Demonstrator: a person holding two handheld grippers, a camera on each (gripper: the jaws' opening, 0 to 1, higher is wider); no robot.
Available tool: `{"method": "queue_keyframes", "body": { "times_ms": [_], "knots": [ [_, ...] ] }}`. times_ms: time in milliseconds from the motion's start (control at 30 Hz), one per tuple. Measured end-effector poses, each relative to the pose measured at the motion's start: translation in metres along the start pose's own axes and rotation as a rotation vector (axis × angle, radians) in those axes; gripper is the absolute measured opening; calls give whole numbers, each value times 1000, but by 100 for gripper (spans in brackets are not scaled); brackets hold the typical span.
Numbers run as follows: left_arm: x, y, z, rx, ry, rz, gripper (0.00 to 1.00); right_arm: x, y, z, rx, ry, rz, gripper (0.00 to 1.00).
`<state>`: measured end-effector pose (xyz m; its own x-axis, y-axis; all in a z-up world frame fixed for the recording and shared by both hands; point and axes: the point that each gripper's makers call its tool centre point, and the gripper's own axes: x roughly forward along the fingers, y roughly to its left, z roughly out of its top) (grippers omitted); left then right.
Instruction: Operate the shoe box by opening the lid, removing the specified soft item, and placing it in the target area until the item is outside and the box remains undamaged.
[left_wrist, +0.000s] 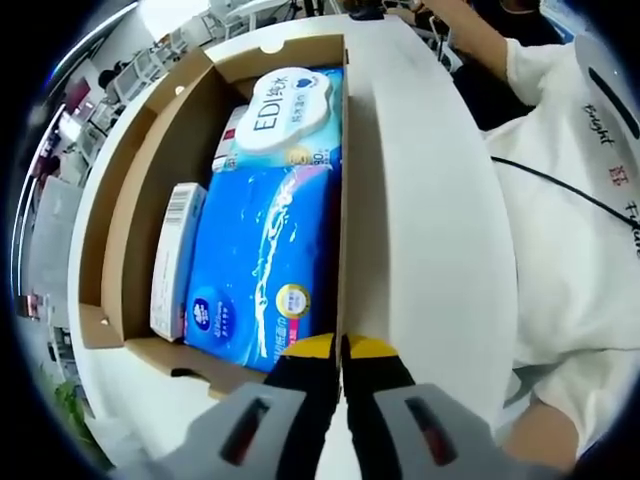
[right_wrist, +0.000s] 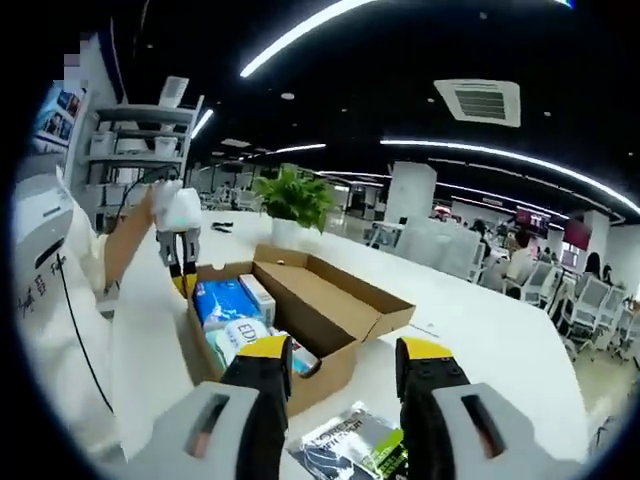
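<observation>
Left gripper (left_wrist: 340, 350) — jaws pressed on the box (left_wrist: 120, 200) wall's edge, it seems | blue pack (left_wrist: 262, 260) just ahead-left | right gripper (right_wrist: 340, 365) — jaws spread, box beyond them, lid open

White table (right_wrist: 480, 340) carried an open cardboard shoe box (right_wrist: 330, 310), lid flap folded out flat. Dark printed packet (right_wrist: 350, 445) lay on the tabletop just in front of the box. Potted plant (right_wrist: 292, 200) stood at the far edge, well apart.
</observation>
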<state>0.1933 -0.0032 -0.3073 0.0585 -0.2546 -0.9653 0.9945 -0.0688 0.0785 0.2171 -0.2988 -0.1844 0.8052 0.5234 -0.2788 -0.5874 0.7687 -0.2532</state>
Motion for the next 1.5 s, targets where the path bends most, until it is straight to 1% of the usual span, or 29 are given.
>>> {"method": "queue_keyframes", "body": {
  "times_ms": [33,67,133,167,200,233,267,300,333,367,500,533,600,667,700,733,767,833,900,967,1000,1033,1067,1133,1167,1267,1367,1433,1500],
  "knots": [
    [0,0,0,0,-1,1,1,2,1,0,-6,13,6,42],
    [0,0,0,2,-2,0,1,5,4,5,-34,8,33,43],
    [0,0,0,-1,-2,0,1,8,2,10,-18,-4,36,43],
    [0,0,0,-2,2,1,1,10,6,14,-1,-17,71,43],
    [0,0,0,-1,1,1,1,11,13,14,13,-13,127,43],
    [0,0,0,1,-2,3,1,13,16,12,11,2,151,43],
    [0,0,0,1,-4,3,1,14,17,10,3,24,160,43],
    [0,0,0,3,-4,3,1,17,16,9,-13,37,150,43],
    [0,0,0,2,-3,2,1,18,17,9,-28,39,159,44],
    [0,0,0,1,-1,0,1,20,19,9,-34,41,177,44],
    [0,-1,1,3,-1,-1,1,23,26,14,-11,48,255,46],
    [0,-1,1,3,-2,2,1,25,27,16,-26,52,261,46],
    [0,-2,1,8,-6,8,1,26,29,17,-83,60,270,46],
    [-1,-1,1,7,-10,10,1,32,31,18,-86,56,270,46],
    [0,-1,1,7,-5,10,1,34,33,19,-80,52,286,47],
    [0,-1,1,8,4,8,1,36,40,20,-77,53,331,48],
    [0,-1,1,6,9,5,1,38,42,20,-81,58,342,50],
    [0,-1,1,2,9,-1,1,42,46,17,-112,86,363,52],
    [0,-1,1,4,7,-3,1,47,46,17,-135,108,349,52],
    [0,-1,1,6,5,0,1,49,44,14,-198,158,356,52],
    [0,-1,1,5,5,1,1,49,44,14,-195,159,354,51],
    [0,-1,1,3,6,1,1,52,41,13,-168,182,343,50],
    [0,-1,1,3,5,1,1,53,41,11,-138,204,349,49],
    [0,-2,1,2,6,1,1,56,48,10,-130,211,412,50],
    [0,-2,1,3,5,2,1,57,48,11,-129,211,415,50],
    [0,-3,1,8,0,4,1,63,55,8,-161,255,449,52],
    [0,-2,1,5,4,1,1,69,63,5,-218,300,489,59],
    [0,-2,1,5,4,3,1,75,64,4,-239,321,491,60],
    [0,-2,1,7,1,6,1,80,60,1,-260,352,468,60]
  ]
}}
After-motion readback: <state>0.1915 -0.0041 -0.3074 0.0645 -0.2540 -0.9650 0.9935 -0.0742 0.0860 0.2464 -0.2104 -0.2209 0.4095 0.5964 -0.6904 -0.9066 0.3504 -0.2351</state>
